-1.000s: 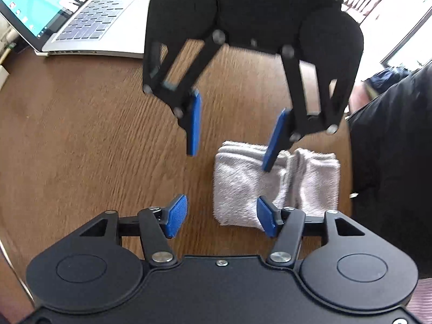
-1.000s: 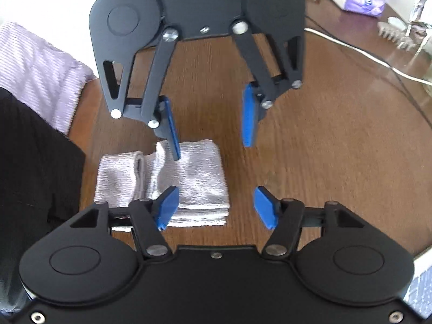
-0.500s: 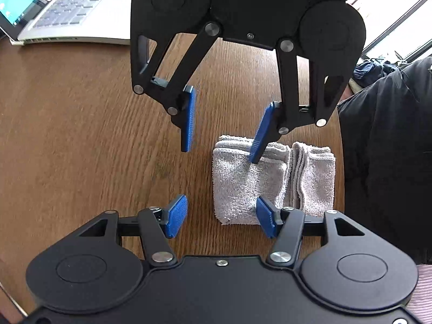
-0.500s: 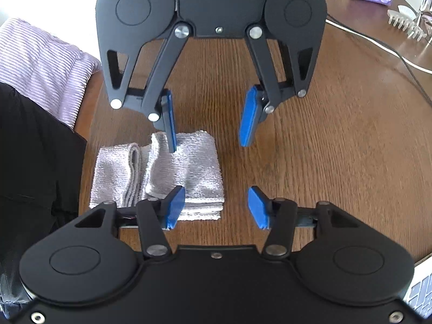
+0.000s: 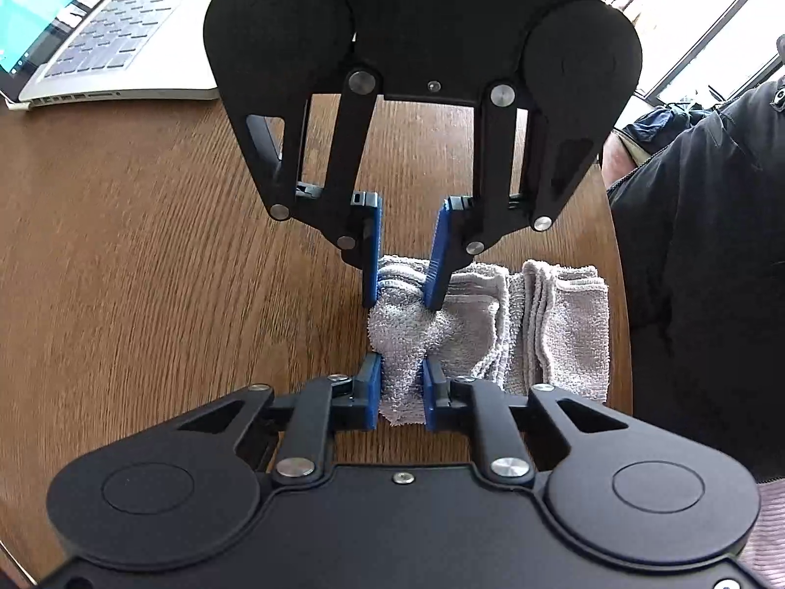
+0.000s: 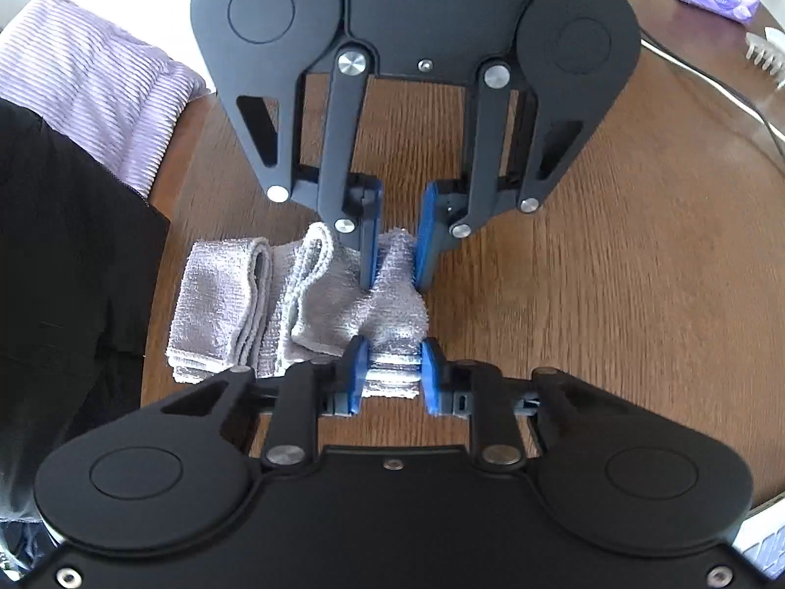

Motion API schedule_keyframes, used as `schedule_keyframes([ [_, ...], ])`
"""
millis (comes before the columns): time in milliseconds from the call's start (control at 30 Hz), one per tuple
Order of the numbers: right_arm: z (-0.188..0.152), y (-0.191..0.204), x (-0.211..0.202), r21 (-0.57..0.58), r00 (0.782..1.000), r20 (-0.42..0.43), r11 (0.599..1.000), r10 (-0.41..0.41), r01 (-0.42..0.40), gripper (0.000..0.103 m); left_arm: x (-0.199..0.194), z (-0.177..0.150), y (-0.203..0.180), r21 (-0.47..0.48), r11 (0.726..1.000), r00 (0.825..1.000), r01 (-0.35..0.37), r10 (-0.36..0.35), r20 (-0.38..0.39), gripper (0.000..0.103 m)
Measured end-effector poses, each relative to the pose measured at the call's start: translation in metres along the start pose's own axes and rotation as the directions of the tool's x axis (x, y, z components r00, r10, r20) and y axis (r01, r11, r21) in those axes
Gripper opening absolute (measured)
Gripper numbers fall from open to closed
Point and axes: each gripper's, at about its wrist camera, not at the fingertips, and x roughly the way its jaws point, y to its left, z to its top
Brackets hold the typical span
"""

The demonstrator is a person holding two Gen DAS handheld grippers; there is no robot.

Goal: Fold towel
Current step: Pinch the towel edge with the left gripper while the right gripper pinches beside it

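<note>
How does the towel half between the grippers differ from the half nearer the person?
The gripped half is squeezed into a raised ridge; the nearer half lies flat. The gripped half sits between the pads of the left gripper and the right gripper, whose jaws are closing; no gripper touches the nearer half. Both are grey terry, folded in layers.

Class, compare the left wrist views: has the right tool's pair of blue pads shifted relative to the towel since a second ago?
Yes. The right tool has shifted toward the towel's outer end, and its closing pads now pinch the cloth.
</note>
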Motion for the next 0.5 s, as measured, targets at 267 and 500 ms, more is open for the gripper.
schedule_keyframes([
  [267, -0.006, 0.001, -0.002, -0.008, 0.998, 0.027, 0.999, -0.052, 0.053, 0.01, -0.006, -0.002, -0.007, 0.013, 0.999, 0.999, -0.043, 0.042, 0.012, 0.012],
  [500, -0.014, 0.007, -0.019, -0.01, 0.991, 0.059, 0.993, -0.121, 0.122, 0.01, -0.013, -0.006, 0.001, -0.002, 0.993, 0.993, -0.115, 0.115, 0.026, 0.012],
])
